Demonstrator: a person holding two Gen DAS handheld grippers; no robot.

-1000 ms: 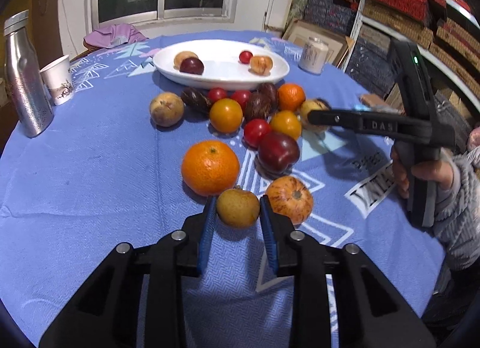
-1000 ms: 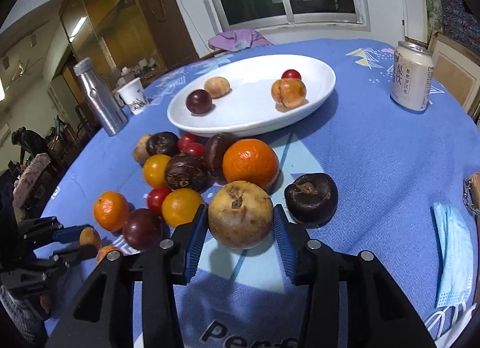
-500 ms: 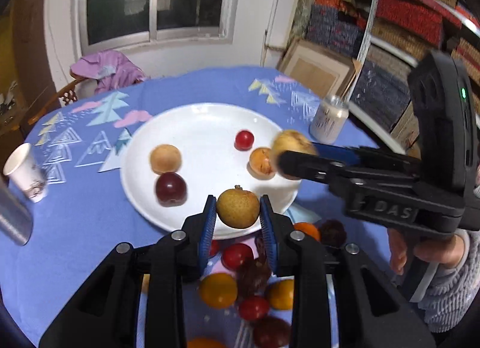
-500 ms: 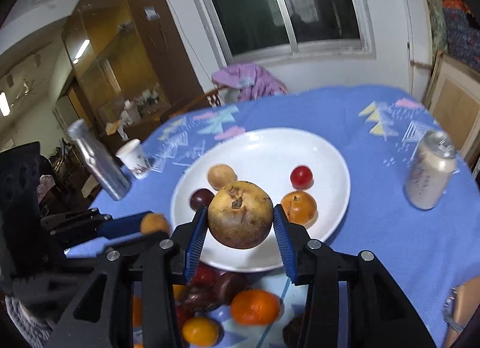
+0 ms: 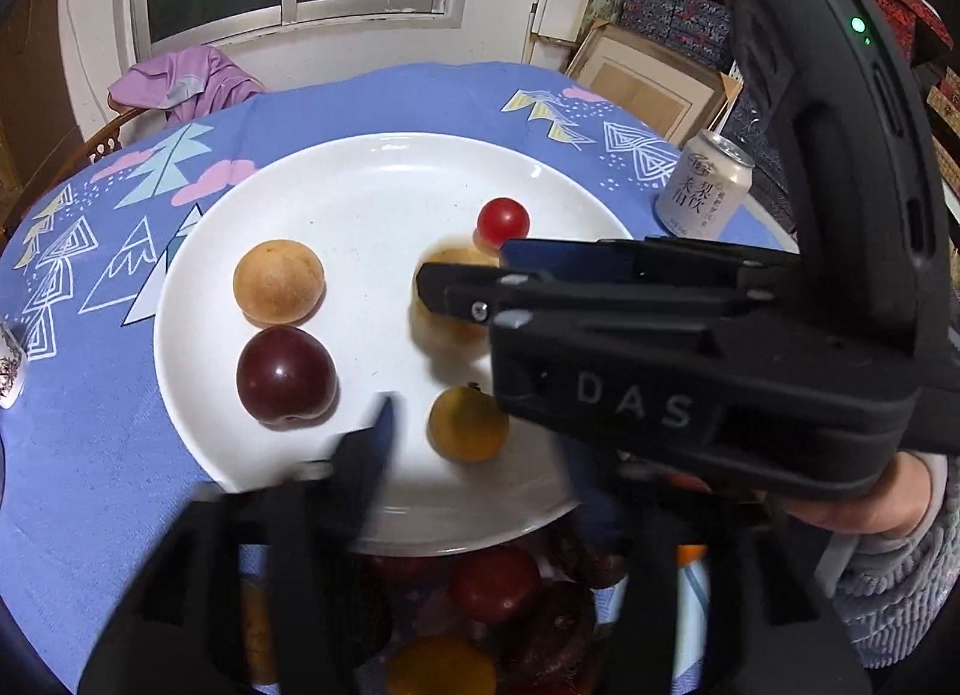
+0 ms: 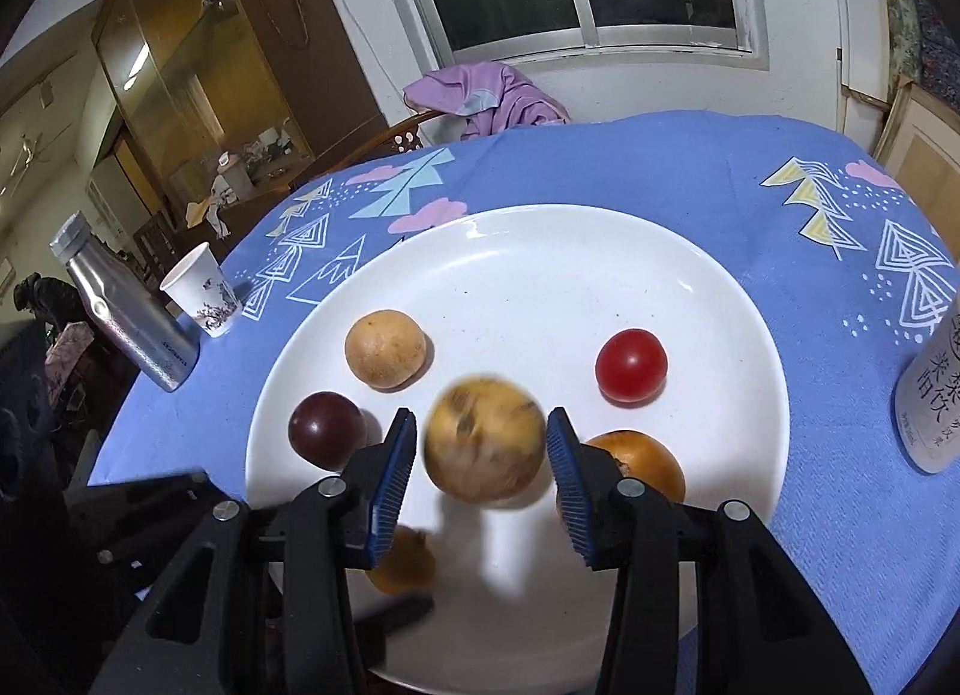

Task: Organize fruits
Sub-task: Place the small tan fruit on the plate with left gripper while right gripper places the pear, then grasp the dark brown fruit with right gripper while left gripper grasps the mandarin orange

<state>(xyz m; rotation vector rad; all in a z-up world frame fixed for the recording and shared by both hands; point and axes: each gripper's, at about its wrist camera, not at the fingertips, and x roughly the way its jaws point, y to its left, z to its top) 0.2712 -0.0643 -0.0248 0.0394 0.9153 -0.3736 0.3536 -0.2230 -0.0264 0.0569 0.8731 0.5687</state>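
Left wrist: left gripper (image 5: 480, 431), clamped on a small pear (image 5: 468, 423) half a second ago, now stands spread over the plate (image 5: 372, 167); pear lies free on its near part, blurred.

Right wrist: right gripper (image 6: 483, 455) has parted too; the big pear (image 6: 485, 451) sits blurred between the pads, seemingly released and dropping to the plate. Both deliveries look complete; loose fruits (image 5: 495, 584) remain nearside.

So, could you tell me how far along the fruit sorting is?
Done: plum and tomato lie on the plate. In hand: open left tongs and right tongs seem to drop a yellow fruit and a blurred russet fruit. Left: loose fruit beside the plate.
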